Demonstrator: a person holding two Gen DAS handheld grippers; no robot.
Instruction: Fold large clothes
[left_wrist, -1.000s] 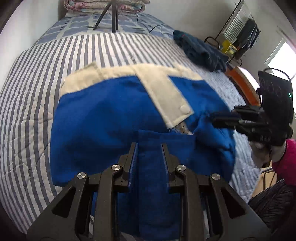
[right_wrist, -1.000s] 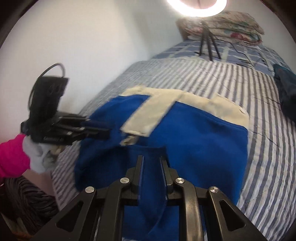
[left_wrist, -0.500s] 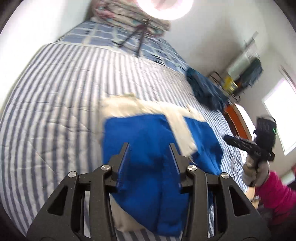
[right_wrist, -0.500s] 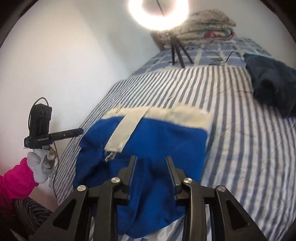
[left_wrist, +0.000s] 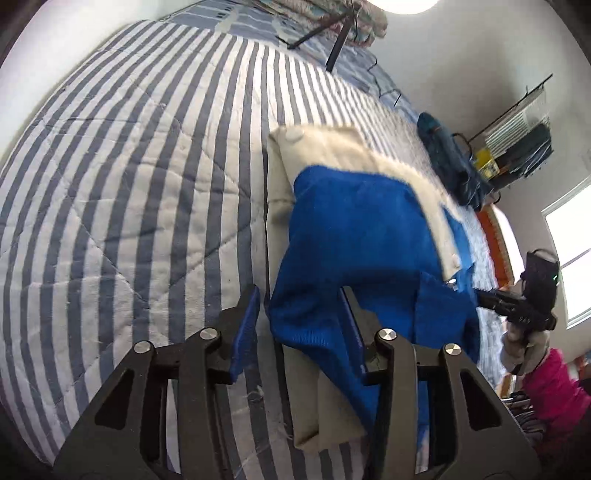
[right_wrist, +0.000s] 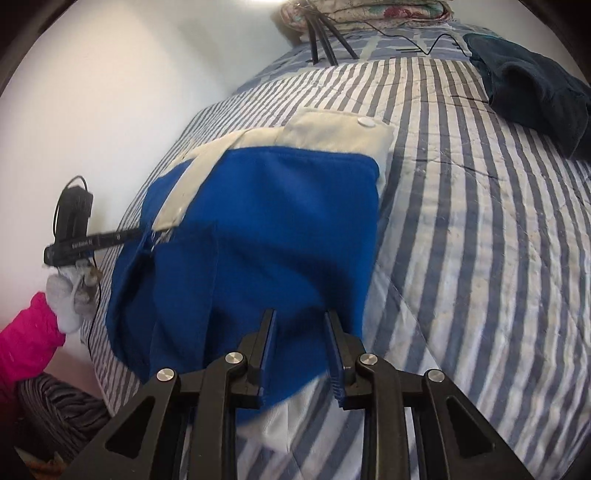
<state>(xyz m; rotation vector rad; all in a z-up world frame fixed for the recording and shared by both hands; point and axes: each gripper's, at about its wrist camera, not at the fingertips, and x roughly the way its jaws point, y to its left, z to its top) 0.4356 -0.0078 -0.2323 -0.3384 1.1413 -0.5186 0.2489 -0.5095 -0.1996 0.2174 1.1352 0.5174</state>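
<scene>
Garment location: one blue garment with cream trim lies folded on the striped bed, toward its near edge; in the right wrist view it shows as.
Left claw: jaws stand apart and are opening; the blue cloth's near corner lies between them, and neither pad presses on it.
Right claw: jaws are closing; blue cloth lies between them, but no pad is seen pressing on it.
Cross-view: each claw appears in the other's camera, small and at the frame edge, held by a gloved hand with a pink sleeve.
Hidden: the garment's underside and near hem are covered by the claw arms; the layers beneath the top fold cannot be made out.
Cut off: the ring light at the head of the bed is clipped by the frame top; only its tripod legs show well.
Hard to make out: the rack by the window and what hangs on it are too small to tell; motion blur softens the cream placket.
Count, garments: two — the blue one and a dark teal heap, well apart.
Count, snap buttons on cream trim: one plainly seen.
Count, claws: two.
</scene>
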